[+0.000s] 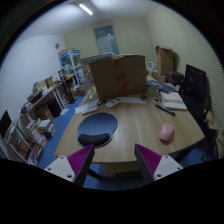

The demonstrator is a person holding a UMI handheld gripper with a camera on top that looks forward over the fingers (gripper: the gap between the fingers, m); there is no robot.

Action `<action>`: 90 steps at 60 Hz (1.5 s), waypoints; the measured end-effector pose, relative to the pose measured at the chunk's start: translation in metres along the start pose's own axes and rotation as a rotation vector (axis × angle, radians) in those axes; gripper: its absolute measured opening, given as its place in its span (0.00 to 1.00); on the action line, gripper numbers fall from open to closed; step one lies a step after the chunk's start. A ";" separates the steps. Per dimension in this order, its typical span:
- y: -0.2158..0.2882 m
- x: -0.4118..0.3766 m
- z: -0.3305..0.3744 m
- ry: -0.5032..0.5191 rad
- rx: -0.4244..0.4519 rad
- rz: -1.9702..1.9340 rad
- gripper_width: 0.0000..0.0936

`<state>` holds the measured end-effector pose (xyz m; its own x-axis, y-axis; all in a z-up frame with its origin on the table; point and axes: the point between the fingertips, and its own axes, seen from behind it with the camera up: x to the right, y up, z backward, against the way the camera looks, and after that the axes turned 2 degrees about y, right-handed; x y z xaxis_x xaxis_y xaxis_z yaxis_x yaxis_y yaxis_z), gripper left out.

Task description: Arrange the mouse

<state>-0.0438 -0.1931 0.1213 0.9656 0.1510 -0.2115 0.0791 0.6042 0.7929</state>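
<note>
Gripper view: tongs (113,160) held above the near edge of the desk (125,125), fingers spread wide apart, nothing between them. Both fingers show their magenta pads (150,158) on the inner faces; left finger low near the desk's front-left corner, right finger near the front edge further right.

Mouse (166,131) is pink, lying on the bare wood of the desk, ahead of the right finger and a little to its right, not touching it. It sits apart from the mouse pad.

Mouse pad (98,127) is dark blue-black, roundish, flat on the desk ahead of the left finger, left of centre. Mouse and mouse pad well apart, bare wood between them.

Further back on the desk: large cardboard box (119,75), upright, flaps open, taking up the desk's middle-rear. White sheets or papers (107,103) lie at the box's base, in front of it. On the right side of the desk a dark monitor (196,84), with some light flat item beside it, too small to tell what.

Left of the desk: cluttered shelves (38,108) with mixed items, details not readable. Blue floor (55,125) shows between the shelves and the desk. Back wall has a window (106,39); ceiling light (86,8) overhead.
</note>
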 end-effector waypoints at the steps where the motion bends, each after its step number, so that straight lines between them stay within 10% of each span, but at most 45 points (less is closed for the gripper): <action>1: -0.002 0.000 0.002 -0.009 0.001 0.001 0.89; 59: 0.005 0.233 -0.154 -0.076 0.051 0.092 0.87; 64: 0.012 0.239 -0.165 -0.134 0.064 0.119 0.83; 69: 0.017 0.247 -0.169 -0.179 0.088 0.083 0.54; 81: 0.018 0.248 -0.165 -0.239 -0.002 -0.058 0.40; 90: 0.118 0.195 -0.128 -0.274 0.169 -0.051 0.34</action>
<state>0.1220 0.0077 0.1010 0.9883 -0.1059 -0.1100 0.1469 0.4637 0.8737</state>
